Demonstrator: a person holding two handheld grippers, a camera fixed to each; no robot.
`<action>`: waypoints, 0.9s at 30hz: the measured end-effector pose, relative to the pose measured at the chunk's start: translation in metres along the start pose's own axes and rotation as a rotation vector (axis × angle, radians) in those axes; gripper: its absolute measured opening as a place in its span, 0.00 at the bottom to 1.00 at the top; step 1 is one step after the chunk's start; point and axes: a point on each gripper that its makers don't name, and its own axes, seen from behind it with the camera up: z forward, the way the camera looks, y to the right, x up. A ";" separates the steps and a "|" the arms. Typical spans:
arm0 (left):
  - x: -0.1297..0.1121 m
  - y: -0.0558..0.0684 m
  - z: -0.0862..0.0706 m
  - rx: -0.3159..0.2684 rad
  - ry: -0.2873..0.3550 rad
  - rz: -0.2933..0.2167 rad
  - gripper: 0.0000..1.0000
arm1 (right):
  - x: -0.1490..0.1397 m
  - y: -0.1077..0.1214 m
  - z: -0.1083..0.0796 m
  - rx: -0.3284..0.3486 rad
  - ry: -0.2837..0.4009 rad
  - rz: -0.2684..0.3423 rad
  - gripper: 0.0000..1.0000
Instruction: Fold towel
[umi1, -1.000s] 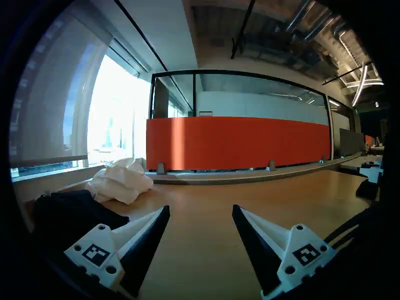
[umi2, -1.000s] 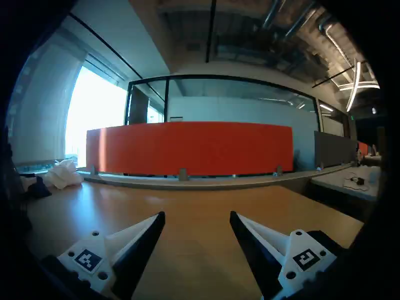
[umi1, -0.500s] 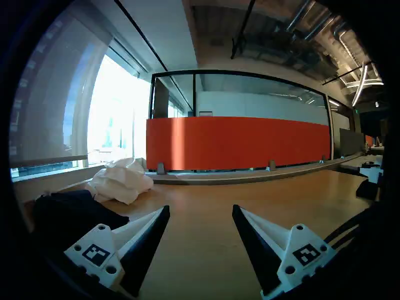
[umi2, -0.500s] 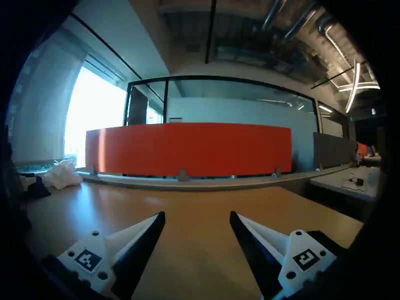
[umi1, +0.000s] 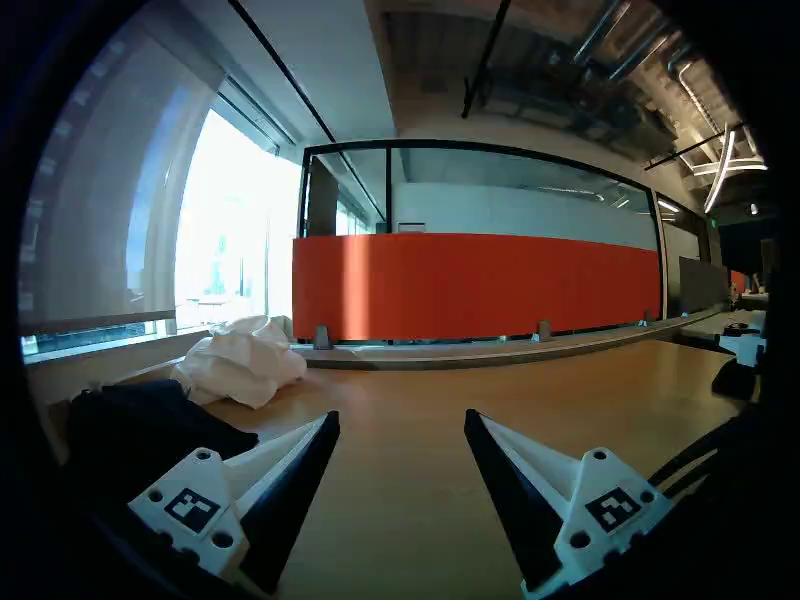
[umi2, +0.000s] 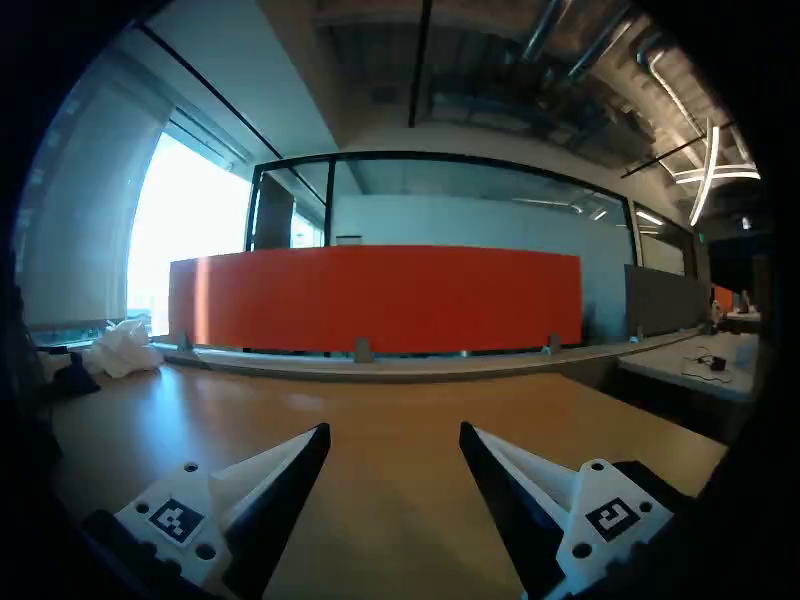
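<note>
In the left gripper view, the left gripper (umi1: 400, 415) is sitting at the bottom of the frame with its tongs spread wide and nothing between them. The white towel (umi1: 240, 360) is lying crumpled in a heap at middle left on the wooden table (umi1: 580, 390), just beyond a dark cloth (umi1: 140, 430) at lower left. The two fabrics are lying close together and look to be touching. The likely trouble is that a low reach could be snagging the dark cloth along with the towel, or dragging it across the table. The heap is also hiding its corners, so a pinch may be catching several layers rather than one edge.

In the right gripper view, the right gripper (umi2: 393, 428) is likewise resting at the bottom with its tongs spread and empty. The towel (umi2: 125, 347) is showing small at the far left edge, well apart from these fingers, with the orange partition (umi2: 380, 298) running across the middle. This gripper is having to cross toward the other side, so the two could be colliding over the heap.
</note>
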 end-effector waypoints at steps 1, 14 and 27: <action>0.000 0.000 0.000 0.000 0.000 0.000 0.93 | 0.000 0.000 0.000 0.000 0.000 0.000 1.00; -0.001 0.000 0.000 0.000 0.000 0.000 0.93 | -0.001 0.001 0.001 0.000 0.001 0.000 1.00; -0.003 0.000 0.001 0.000 0.001 -0.001 0.93 | -0.001 0.000 0.000 0.000 0.000 0.000 1.00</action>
